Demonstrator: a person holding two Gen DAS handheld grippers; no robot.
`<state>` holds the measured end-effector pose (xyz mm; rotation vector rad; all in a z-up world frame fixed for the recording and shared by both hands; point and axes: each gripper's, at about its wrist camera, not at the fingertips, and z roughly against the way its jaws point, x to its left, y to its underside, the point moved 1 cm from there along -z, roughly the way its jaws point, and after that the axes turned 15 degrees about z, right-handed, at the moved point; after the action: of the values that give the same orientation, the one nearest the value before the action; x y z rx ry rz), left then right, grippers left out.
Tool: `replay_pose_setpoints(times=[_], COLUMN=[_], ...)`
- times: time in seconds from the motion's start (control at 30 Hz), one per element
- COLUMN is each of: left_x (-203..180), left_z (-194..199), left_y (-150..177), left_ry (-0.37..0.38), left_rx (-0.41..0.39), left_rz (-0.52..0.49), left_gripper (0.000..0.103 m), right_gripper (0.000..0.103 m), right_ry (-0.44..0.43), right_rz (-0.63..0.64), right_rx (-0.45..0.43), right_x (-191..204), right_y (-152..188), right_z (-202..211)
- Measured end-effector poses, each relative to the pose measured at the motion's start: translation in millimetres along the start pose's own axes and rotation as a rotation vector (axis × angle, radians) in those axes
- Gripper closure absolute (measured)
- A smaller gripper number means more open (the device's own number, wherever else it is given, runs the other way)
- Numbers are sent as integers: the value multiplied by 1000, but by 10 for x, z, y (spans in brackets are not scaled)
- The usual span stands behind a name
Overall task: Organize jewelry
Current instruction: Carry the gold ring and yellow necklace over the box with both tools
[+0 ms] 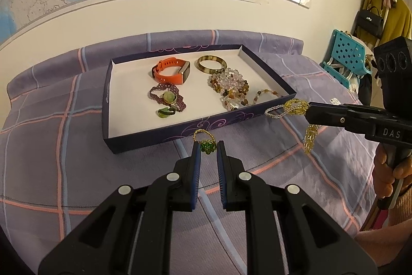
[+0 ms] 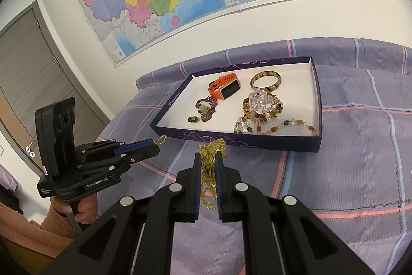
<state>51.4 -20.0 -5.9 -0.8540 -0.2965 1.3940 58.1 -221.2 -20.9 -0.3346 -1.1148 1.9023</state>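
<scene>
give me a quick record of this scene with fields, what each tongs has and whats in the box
surface: bed with a purple checked sheet
box: shallow dark box with a white inside, open, lying on the sheet
in the box: orange watch, bangle, purple bead bracelet, small green stone, heap of mixed bead strands
left tongs: shut on a green bead ring, just short of the box's near wall
right tongs: shut on a yellow bead chain, which hangs down, near the box's near wall
</scene>
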Motion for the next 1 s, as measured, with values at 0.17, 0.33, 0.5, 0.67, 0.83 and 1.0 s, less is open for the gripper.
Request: replay_pose_setpoints(times=[0.17, 0.33, 0.5, 0.67, 0.83, 1.0], left_x=[13, 17, 11, 8, 14, 7], left_z=[17, 22, 22, 27, 16, 15], left_y=[-49, -96, -139, -167, -214, -245], left_ry=[-4, -4, -6, -9, -13, -13], left_rx=[-12, -20, -29, -36, -42, -47], left_rz=[1, 1, -1, -1, -2, -5], left_gripper=[90, 90, 90, 90, 90, 90], right_gripper=[95, 95, 95, 95, 95, 95], right_ry=[-3, 3, 1, 2, 2, 4], right_rz=[1, 4, 6, 10, 12, 8], right_rx=[-8, -15, -17, -21, -24, -24], right_x=[-9, -20, -22, -23, -28, -44], right_y=[-36, -76, -108, -139, -167, -179], right_z=[-3, 1, -18, -26, -35, -50])
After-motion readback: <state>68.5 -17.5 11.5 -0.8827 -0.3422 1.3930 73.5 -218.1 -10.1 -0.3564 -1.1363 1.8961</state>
